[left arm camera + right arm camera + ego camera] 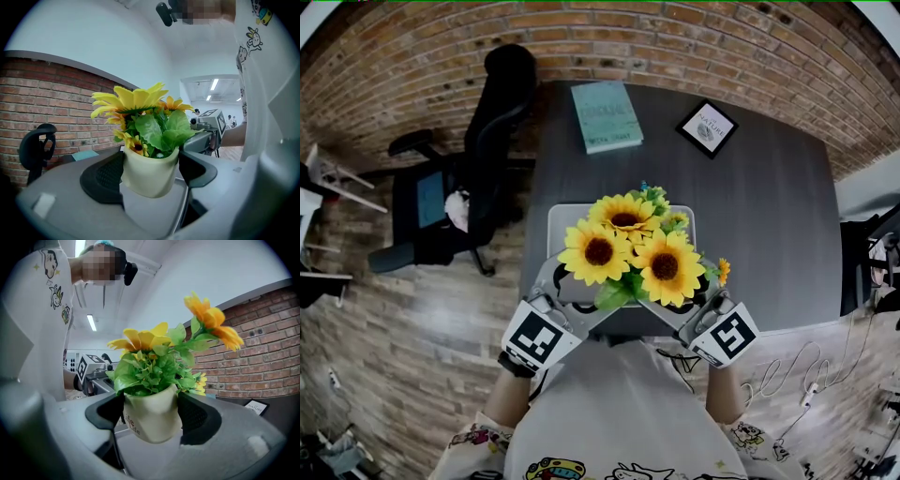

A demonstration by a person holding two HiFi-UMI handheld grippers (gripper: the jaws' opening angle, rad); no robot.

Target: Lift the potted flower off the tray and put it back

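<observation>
At the near edge of the dark table (769,206), I have the left gripper (572,295) and the right gripper (698,295) brought in from either side of the sunflower pot (150,171). Each gripper view shows the cream pot sitting squarely between that gripper's two black pads, which press on its sides. Both sets of jaws are clenched wide around it, so it is a two-sided hold with nothing released.

The pot hangs over the grey tray (567,217), leaning a little. Its rounded base looks to me to be just clear of the tray floor, though the angle is too low to be sure of a gap. The yellow blooms (628,248) hide the pot entirely from the head view.

My reading is that the grasp is done and the lift is either barely begun or at its low point. What remains is to raise it clearly off the tray, lower it back onto the same spot, level it, and open both grippers.

Farther back, a teal book (606,115) and a small framed card (707,127) lie well apart from the work.
</observation>
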